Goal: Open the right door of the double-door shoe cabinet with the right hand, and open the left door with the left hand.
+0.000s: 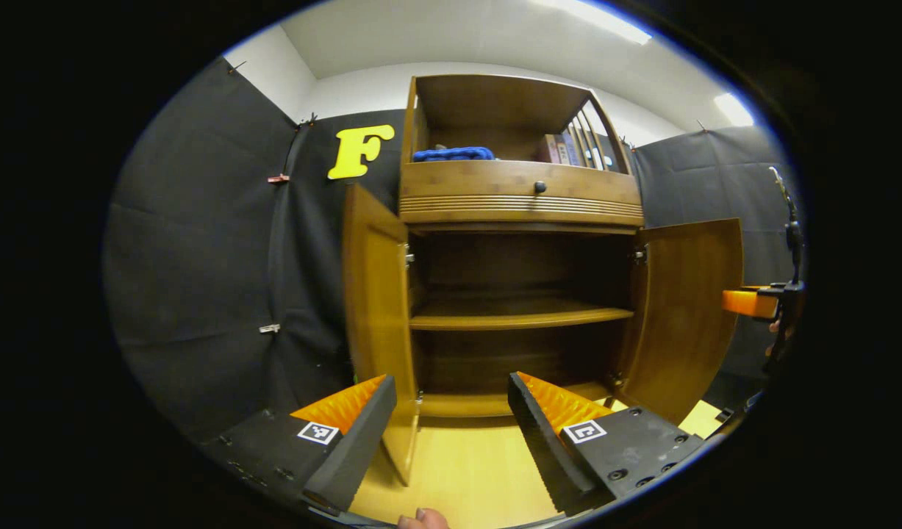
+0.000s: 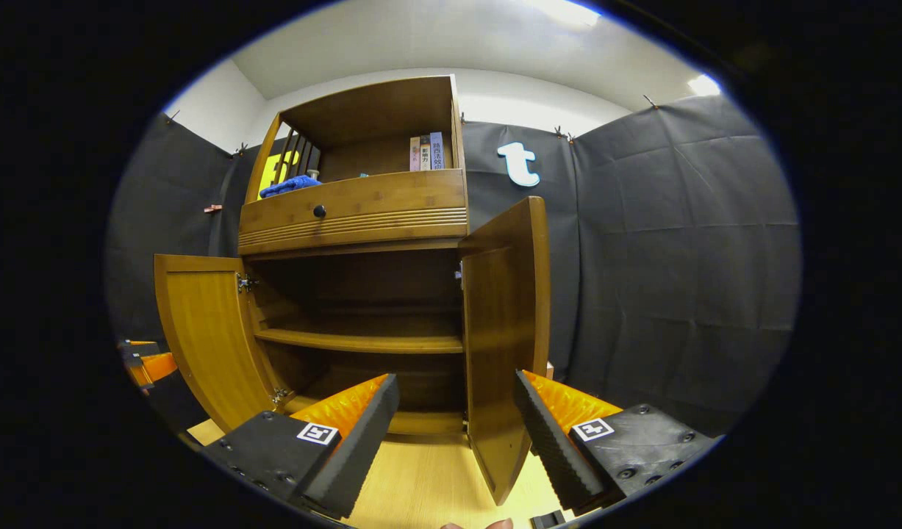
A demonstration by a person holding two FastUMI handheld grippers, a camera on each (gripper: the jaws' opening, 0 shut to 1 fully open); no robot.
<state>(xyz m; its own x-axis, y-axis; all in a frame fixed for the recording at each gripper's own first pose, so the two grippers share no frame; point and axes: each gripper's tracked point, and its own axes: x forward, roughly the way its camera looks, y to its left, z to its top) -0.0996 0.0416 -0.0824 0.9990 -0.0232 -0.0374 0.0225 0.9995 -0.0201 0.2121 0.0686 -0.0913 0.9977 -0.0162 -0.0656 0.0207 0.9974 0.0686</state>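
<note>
Standing open: left door (image 1: 377,316), right door (image 2: 506,345); no writing legible.

You can make out printed characters on the spines of the upright books (image 2: 427,152) on the wooden cabinet's top shelf (image 2: 362,176), but they are too small to read.

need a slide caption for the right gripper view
Open right gripper facing the shoe cabinet, with right door and left door both swung open.

Both cams low, near, facing open shoe cabinet (image 1: 520,198), shared
</note>
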